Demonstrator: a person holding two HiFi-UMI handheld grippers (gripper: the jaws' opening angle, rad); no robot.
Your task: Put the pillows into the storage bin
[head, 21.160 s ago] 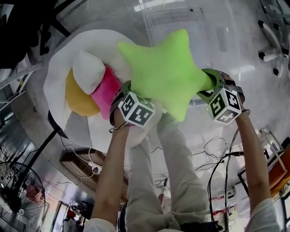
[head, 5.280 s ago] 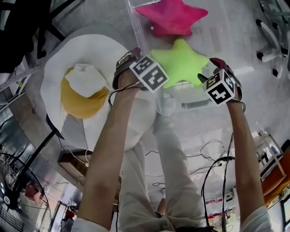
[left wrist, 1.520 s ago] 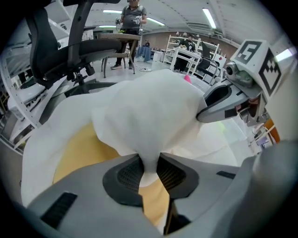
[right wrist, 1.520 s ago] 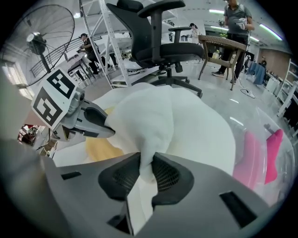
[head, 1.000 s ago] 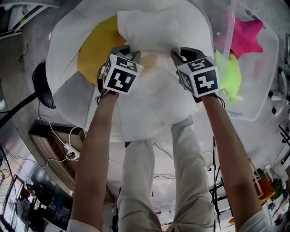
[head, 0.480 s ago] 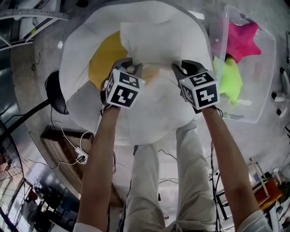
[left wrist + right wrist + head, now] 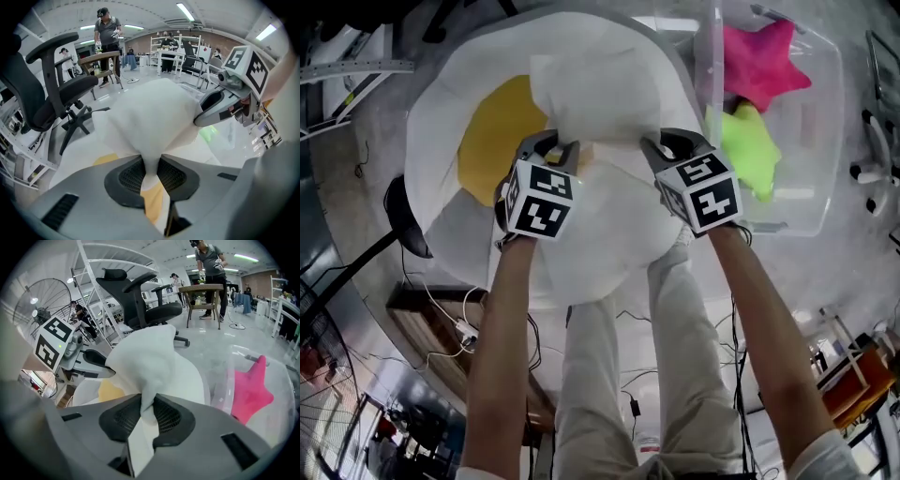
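A plump white pillow (image 7: 605, 94) hangs lifted between my two grippers above a big fried-egg cushion (image 7: 441, 141) with a yellow yolk (image 7: 492, 141). My left gripper (image 7: 567, 150) is shut on the pillow's near left edge, its fabric pinched between the pads (image 7: 151, 176). My right gripper (image 7: 649, 147) is shut on the near right edge in the same way (image 7: 146, 420). The clear storage bin (image 7: 811, 202) stands at the right and holds a pink star pillow (image 7: 759, 66) and a green star pillow (image 7: 748, 145).
A black office chair (image 7: 140, 296) and a wooden table (image 7: 206, 289) stand behind the cushion. A person (image 7: 107, 33) stands by the table. A standing fan (image 7: 40, 298) is at the left, and cables lie on the floor near my legs (image 7: 741, 309).
Both grippers have risen with the white pillow in them, lifting it off the egg cushion. The bin with the star pillows now sits higher in the head view.
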